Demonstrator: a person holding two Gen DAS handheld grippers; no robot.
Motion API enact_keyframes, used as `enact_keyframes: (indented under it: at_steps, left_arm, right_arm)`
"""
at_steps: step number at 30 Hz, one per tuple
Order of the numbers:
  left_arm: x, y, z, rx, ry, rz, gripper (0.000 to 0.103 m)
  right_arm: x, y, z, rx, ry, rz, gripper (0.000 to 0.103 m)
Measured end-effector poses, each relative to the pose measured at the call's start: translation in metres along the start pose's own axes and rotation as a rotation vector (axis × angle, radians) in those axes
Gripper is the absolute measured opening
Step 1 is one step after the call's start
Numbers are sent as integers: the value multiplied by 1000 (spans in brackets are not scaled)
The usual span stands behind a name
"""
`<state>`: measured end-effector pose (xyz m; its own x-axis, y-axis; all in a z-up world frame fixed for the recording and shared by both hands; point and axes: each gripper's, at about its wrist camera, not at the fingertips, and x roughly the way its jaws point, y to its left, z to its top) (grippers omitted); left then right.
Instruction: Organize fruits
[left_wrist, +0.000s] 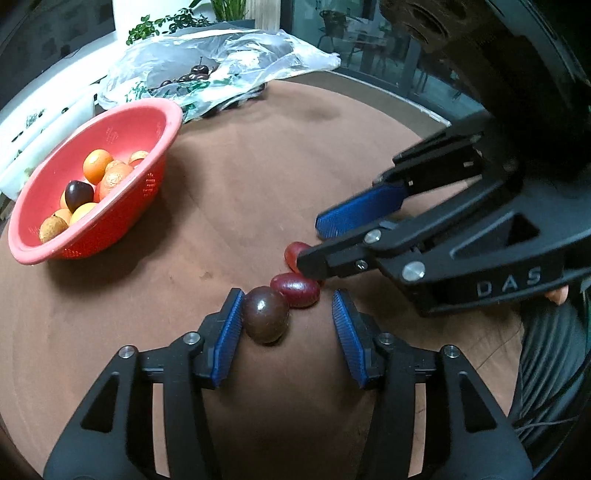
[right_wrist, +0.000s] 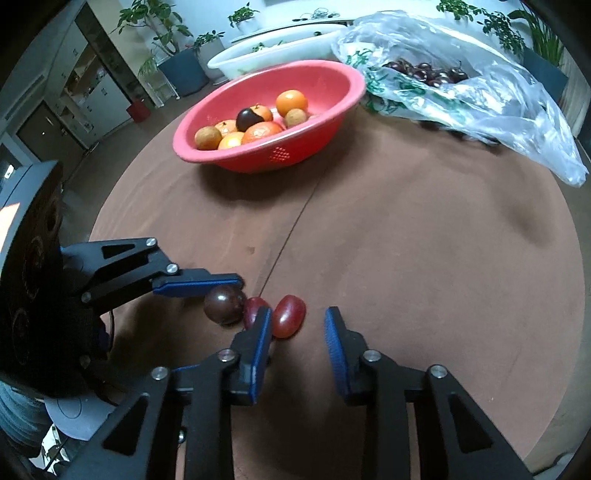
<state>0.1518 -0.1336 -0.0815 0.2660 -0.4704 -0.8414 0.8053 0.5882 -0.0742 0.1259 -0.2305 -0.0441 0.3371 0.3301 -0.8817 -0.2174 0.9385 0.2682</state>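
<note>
Dark round fruit (left_wrist: 266, 319) lies against left claw's (left_wrist: 288, 325) left pad.

Right tool (left_wrist: 314, 247): its near finger covers most of one red fruit (left_wrist: 293, 253). Second red fruit (right_wrist: 253, 308) half hidden behind a finger in the right wrist view. Cherries (right_wrist: 432, 74) veiled by the plastic bag (right_wrist: 498, 99), count unclear. Bowl (left_wrist: 122, 122) fruits overlap; lower ones hidden. Desk (left_wrist: 258, 166) cut off by both frames.
</note>
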Motion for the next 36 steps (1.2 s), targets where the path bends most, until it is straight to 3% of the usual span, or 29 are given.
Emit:
enact_keyframes:
  at_steps: [6, 19, 23, 30, 36]
  left_arm:
    - [0, 0, 0, -1, -11, 2, 45]
    - [-10, 9, -9, -36, -21, -47, 32]
    - [-12, 8, -12, -31, -10, -20, 24]
    - [-21, 17, -20, -85, -23, 9, 23]
    - [-58, 47, 0, -167, -120, 66, 23]
  right_arm:
    - [2, 1, 2, -4, 12, 24, 22]
    - [-1, -5, -6, 27, -2, 50, 22]
    - [-2, -5, -8, 34, -6, 47, 22]
    - [-1, 6, -6, 6, -13, 19, 21]
    - [0, 12, 0, -13, -7, -1, 19]
